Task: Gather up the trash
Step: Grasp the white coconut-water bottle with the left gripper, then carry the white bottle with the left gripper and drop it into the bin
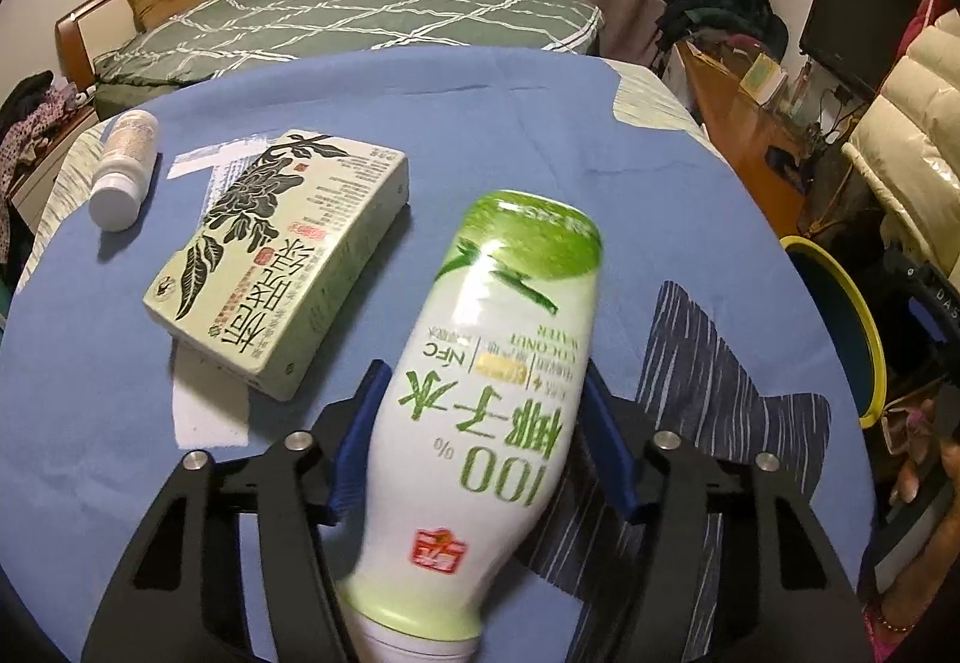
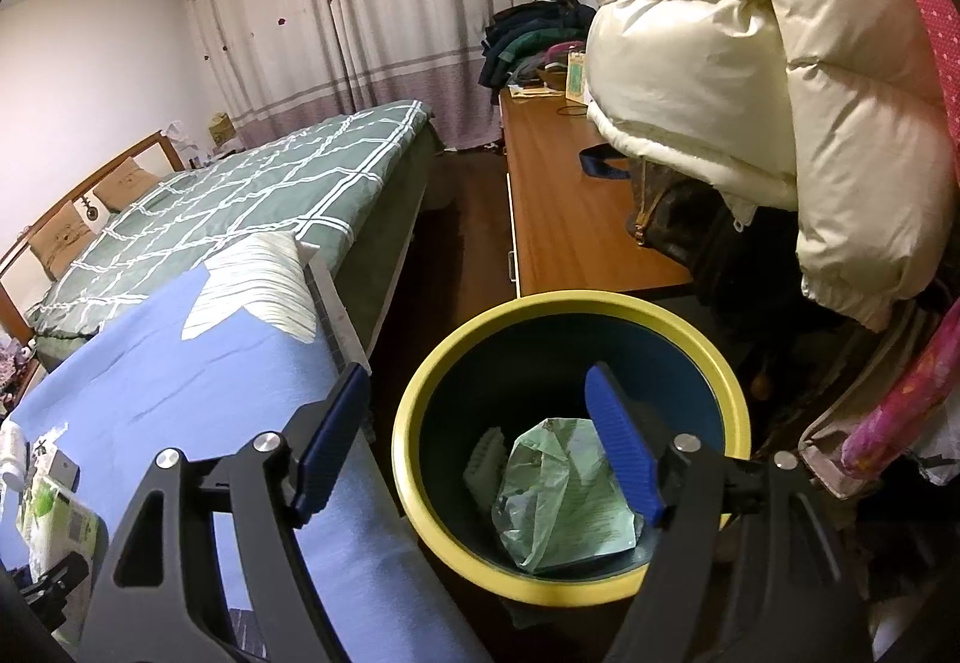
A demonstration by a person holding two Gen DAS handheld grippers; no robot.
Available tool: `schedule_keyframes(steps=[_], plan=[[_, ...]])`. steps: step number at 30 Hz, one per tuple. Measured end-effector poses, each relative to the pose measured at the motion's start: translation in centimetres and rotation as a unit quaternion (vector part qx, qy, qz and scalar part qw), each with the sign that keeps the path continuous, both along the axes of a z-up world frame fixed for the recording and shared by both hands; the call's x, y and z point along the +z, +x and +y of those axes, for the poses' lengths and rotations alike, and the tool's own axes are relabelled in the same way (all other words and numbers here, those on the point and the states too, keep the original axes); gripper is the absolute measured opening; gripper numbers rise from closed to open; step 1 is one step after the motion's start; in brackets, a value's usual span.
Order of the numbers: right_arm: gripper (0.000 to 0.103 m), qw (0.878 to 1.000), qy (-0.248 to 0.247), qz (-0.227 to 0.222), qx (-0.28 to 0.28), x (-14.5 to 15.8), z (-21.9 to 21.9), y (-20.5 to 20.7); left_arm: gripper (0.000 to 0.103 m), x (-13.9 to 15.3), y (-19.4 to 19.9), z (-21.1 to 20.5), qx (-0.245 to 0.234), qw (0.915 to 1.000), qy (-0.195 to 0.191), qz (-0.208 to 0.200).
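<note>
Left gripper (image 1: 480, 441) is clamped on the coconut water bottle (image 1: 486, 393) mid-body, lifted above the blue cloth (image 1: 480, 123); right gripper (image 2: 474, 441) hangs with jaws apart and empty over the yellow-rimmed bin (image 2: 414, 393). Suggested: carry the bottle level to the bin (cap end appears to point back toward the wrist) and release low inside the rim. Green box (image 1: 282, 255) and small white bottle (image 1: 123, 171) remain on the cloth.

Left gripper (image 1: 480, 417) is clamping its blue pads on both sides of the coconut water bottle (image 1: 486, 393), holding it tilted, cap end toward the wrist. Right gripper (image 2: 480, 441) is hovering with jaws spread wide, gripping nothing, angled downward.
</note>
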State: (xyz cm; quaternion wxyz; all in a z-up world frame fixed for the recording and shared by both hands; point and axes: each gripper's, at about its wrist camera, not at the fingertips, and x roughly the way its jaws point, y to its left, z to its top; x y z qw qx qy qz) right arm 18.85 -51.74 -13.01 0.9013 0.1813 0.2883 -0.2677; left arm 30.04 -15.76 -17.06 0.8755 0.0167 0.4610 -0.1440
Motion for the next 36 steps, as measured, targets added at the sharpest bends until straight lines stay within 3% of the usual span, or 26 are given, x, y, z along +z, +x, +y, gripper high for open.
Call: schedule_keyframes(steps=[13, 26, 36], plan=[[0.071, 0.999, 0.013, -0.029, 0.021, 1.8, -0.1, -1.6, 0.056, 1.5, -0.7, -2.1, -0.022, 0.9995, -0.018, -0.015], [0.071, 0.999, -0.015, -0.036, 0.038, 3.2, -0.9, -8.2, 0.055, 4.3, -0.9, -9.7, -0.086, 0.9949, -0.037, -0.037], [0.071, 0.998, -0.035, -0.038, 0.030, 3.4, -1.7, -10.7, 0.055, 5.6, -1.2, -14.2, -0.112, 0.9909, -0.053, -0.053]])
